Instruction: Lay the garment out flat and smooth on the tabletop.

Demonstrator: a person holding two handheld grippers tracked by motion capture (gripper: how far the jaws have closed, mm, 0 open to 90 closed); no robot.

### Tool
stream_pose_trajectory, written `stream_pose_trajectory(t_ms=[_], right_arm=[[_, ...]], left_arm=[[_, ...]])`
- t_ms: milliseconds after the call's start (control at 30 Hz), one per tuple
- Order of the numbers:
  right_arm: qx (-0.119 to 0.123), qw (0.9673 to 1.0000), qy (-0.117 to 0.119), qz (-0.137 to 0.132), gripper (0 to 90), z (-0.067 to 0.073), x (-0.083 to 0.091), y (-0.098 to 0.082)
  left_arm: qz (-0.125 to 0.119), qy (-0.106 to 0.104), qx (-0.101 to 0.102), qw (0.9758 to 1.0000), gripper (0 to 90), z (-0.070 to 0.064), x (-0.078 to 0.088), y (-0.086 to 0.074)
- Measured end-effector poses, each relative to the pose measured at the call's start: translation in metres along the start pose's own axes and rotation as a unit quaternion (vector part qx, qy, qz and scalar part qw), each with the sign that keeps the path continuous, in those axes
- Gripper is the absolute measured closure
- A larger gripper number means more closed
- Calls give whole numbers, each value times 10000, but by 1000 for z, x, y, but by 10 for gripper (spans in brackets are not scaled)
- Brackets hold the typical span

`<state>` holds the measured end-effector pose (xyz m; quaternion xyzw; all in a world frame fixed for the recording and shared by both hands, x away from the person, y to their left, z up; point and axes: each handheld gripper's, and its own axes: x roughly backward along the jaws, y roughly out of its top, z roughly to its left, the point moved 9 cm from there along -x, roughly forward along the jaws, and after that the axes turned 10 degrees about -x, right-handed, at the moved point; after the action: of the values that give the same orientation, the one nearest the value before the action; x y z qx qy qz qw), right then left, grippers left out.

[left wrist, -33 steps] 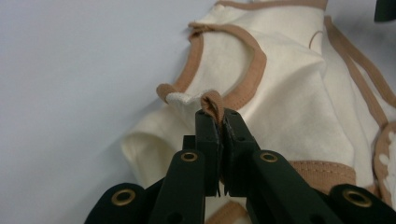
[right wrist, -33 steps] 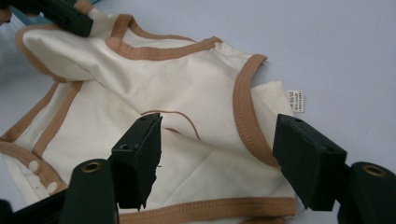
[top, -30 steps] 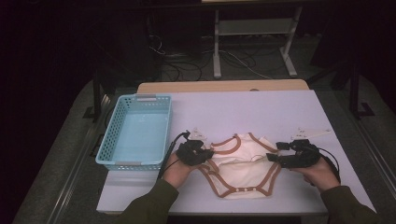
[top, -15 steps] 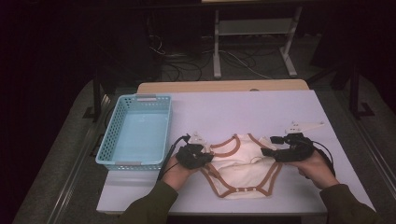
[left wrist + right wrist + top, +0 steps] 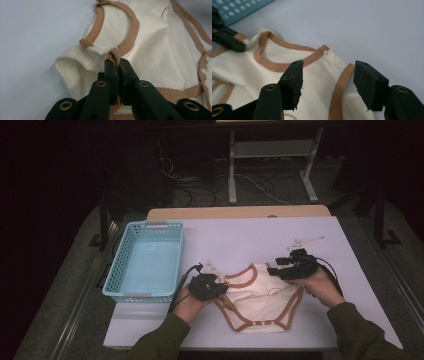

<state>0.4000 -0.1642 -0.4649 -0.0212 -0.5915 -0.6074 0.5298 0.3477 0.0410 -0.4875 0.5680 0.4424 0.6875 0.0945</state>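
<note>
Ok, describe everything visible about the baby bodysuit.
The baby bodysuit is cream, soft-looking knit with tan binding round neck, armholes and leg openings, and snaps along the crotch. It lies rumpled but mostly flat on the white table. The left claw pinches its shoulder binding; the right claw hovers open over the other shoulder.

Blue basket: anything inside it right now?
The blue basket looks empty, its pale floor bare. The near wall hides a thin strip of floor. The bodysuit lies outside, on the table.
</note>
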Motion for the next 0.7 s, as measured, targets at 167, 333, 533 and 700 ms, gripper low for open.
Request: stream_pose_trajectory(t_ms=[167,333,533,700], right_arm=[[-94,9998,-99,138,435,-11,-15,9],[-250,9992,-157,279,456,-24,-31,14],[-247,9981,-264,503,497,-33,-49,12],[-232,9975,-301,600,534,-35,-56,9]], left_arm=[[-2,-2,26,10000,855,0,0,0],[-9,-12,46,10000,855,0,0,0],[-17,-21,67,10000,855,1,0,0],[-20,-23,69,10000,855,1,0,0]])
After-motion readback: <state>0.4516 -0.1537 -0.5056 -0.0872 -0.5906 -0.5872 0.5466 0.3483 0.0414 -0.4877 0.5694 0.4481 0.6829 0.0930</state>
